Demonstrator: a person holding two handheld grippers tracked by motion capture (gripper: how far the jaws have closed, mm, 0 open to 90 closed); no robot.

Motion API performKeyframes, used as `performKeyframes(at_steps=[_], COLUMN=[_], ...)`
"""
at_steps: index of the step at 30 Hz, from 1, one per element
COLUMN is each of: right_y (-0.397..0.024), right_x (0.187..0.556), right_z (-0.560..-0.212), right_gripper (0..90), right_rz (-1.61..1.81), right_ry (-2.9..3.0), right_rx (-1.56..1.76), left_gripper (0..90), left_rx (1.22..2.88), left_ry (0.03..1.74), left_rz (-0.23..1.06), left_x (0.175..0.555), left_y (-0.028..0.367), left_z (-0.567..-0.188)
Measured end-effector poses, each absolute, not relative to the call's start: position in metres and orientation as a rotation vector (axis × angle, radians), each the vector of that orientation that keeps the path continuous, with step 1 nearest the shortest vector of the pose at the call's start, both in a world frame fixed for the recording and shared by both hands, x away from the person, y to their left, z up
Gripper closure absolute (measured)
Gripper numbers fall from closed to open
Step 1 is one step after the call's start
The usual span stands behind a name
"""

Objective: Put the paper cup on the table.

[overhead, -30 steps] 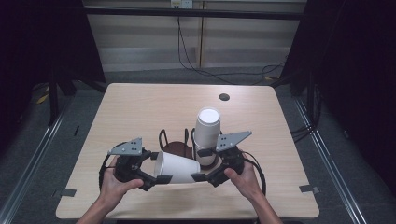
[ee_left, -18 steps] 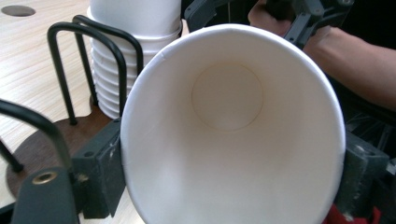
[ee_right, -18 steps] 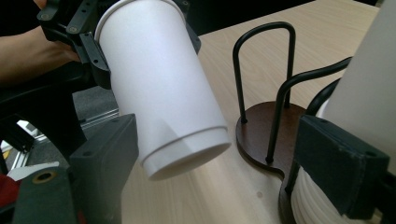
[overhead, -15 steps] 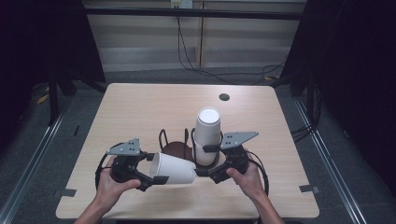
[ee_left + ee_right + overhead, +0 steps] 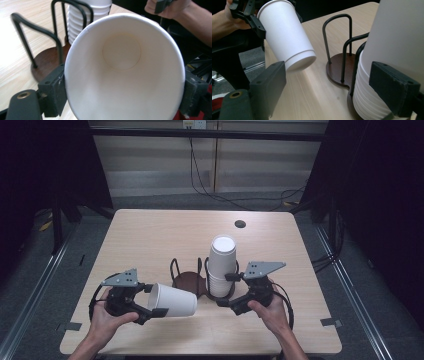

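Clenched near its rim by the left gripper (image 5: 150, 301), the paper cup (image 5: 172, 300) looks light, thin-walled and crushable, while the right gripper (image 5: 231, 290) gapes beside the cup stack (image 5: 221, 265).

The single cup (image 5: 172, 301) and the stack of cups (image 5: 221, 265) look like smooth matt white paper, the holder (image 5: 189, 281) has thin glossy black metal wire loops on a dark polished wooden base, the table (image 5: 150, 240) is pale matt wood-grain laminate, and the gripper pads (image 5: 269, 87) are dull black rubbery plastic
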State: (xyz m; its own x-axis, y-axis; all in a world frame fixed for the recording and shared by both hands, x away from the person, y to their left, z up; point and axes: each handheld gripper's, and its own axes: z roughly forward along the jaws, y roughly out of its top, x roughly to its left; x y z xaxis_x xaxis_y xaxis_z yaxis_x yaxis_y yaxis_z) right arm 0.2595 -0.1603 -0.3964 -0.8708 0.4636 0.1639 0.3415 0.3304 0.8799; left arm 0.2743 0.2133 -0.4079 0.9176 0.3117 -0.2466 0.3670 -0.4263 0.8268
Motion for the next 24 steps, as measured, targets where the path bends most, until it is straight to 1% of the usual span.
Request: performKeyframes(at_steps=[4, 13, 20, 24], right_y=[-0.164, -0.166, -0.167, -0.167], right_x=[0.256, 0.257, 0.256, 0.256], right_z=[-0.4, -0.414, -0.414, -0.414], right_gripper=[14.3, 14.3, 14.2, 14.2], right_rz=[1.561, 1.523, 1.546, 1.542], right_ry=[2.449, 2.48, 2.477, 2.473], right_rx=[0.777, 0.816, 0.8, 0.802], left_gripper=[15.1, 15.1, 15.0, 15.0], left_rx=[2.042, 2.092, 2.102, 2.113], left_ry=[0.5, 0.55, 0.598, 0.626], left_rz=[-0.051, -0.015, 0.03, 0.078], left_x=[0.275, 0.281, 0.284, 0.288], left_y=[0.221, 0.244, 0.266, 0.275], left_z=[-0.409, -0.403, -0.4, -0.397])
